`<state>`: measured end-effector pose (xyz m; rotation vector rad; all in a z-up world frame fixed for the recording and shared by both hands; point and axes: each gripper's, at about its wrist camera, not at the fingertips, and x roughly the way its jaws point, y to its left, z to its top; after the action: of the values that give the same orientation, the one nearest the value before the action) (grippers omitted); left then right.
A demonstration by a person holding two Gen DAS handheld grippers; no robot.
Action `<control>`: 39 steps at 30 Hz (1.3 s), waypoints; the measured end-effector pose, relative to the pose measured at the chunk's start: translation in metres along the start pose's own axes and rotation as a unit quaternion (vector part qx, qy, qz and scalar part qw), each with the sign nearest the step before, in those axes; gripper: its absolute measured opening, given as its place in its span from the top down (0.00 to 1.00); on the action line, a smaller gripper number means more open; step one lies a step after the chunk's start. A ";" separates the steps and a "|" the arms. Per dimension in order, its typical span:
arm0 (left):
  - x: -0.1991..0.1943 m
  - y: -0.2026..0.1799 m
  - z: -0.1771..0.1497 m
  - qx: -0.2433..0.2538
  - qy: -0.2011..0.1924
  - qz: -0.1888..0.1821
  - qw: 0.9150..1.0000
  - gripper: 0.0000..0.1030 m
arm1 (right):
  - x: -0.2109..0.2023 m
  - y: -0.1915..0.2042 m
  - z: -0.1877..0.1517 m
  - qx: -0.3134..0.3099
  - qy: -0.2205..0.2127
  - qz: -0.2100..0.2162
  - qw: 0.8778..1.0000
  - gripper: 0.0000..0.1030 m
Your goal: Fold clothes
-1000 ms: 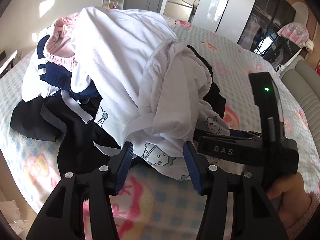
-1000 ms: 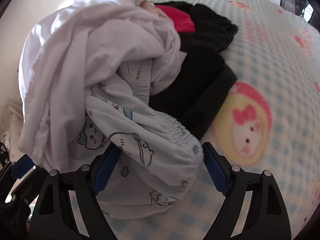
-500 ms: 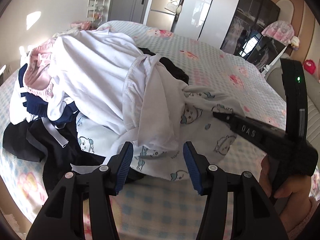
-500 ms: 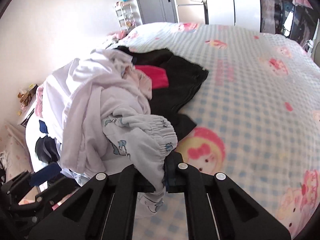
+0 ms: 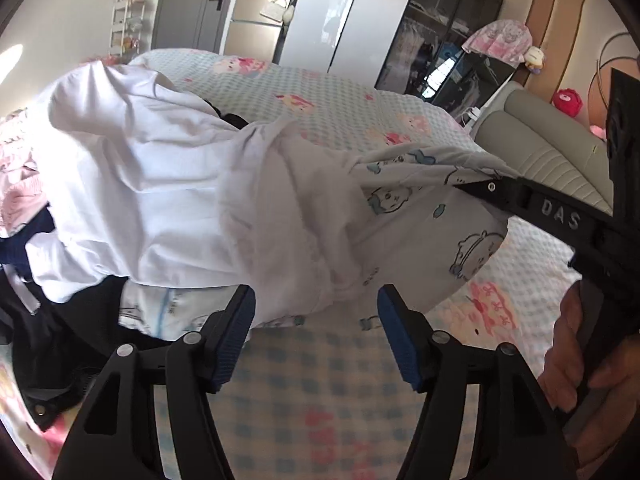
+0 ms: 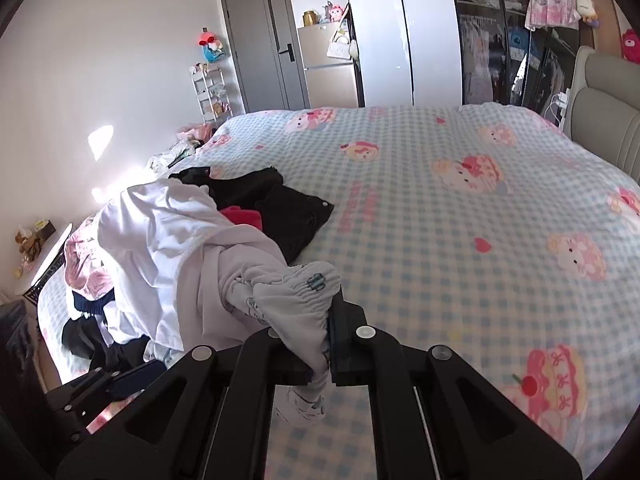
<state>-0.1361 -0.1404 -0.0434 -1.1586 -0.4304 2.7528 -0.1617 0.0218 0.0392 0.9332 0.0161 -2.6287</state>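
Right gripper (image 6: 320, 344) clenched on elastic waistband of printed white pants (image 6: 296, 300), lifted off clothes pile (image 6: 160, 248) w/ white shirt (image 5: 132, 184) dragging; left gripper (image 5: 316, 336) released just below; soft, light, tangly — grab waistband's other end.

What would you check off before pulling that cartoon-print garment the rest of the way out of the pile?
1. Right gripper shut on the printed garment: ok, its elastic hem is bunched between the fingers.
2. Garment free of the pile: not ok, a white garment lies draped over it and looks tangled with it.
3. Left gripper ready to help: ok, open, nothing between its fingers, close under the cloth.
4. Bare bed to lay it on: ok, a wide stretch of blanket lies to the right.
5. Grip holds one layer only: cannot tell, the folds hide it.
6. Black clothes out of the way: ok, they lie behind.
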 end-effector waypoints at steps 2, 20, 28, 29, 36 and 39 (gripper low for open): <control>0.012 -0.005 -0.001 0.005 0.007 0.020 1.000 0.33 | -0.003 -0.006 -0.008 0.000 0.007 -0.001 1.000 0.97; -0.002 0.114 0.029 -0.036 0.011 0.254 0.966 0.95 | 0.007 -0.060 -0.013 0.029 0.010 -0.083 0.996 0.97; -0.043 0.146 0.059 -0.025 0.014 0.221 0.975 0.94 | 0.024 -0.101 -0.012 0.063 0.062 -0.092 0.992 0.97; -0.034 0.126 0.056 -0.004 0.020 0.200 0.979 0.92 | 0.029 -0.100 -0.018 0.063 0.073 -0.092 0.991 0.97; 0.049 0.002 0.022 0.086 0.086 0.079 0.989 0.29 | 0.034 -0.093 -0.049 0.089 0.104 -0.064 0.989 0.96; 0.082 -0.023 0.012 0.110 0.116 0.102 0.982 0.29 | 0.025 -0.098 -0.051 0.098 0.098 -0.059 0.989 0.96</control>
<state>-0.2018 -0.1025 -0.0846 -1.5132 0.0198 2.6918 -0.1811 0.1117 -0.0266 1.2923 -0.1444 -2.6695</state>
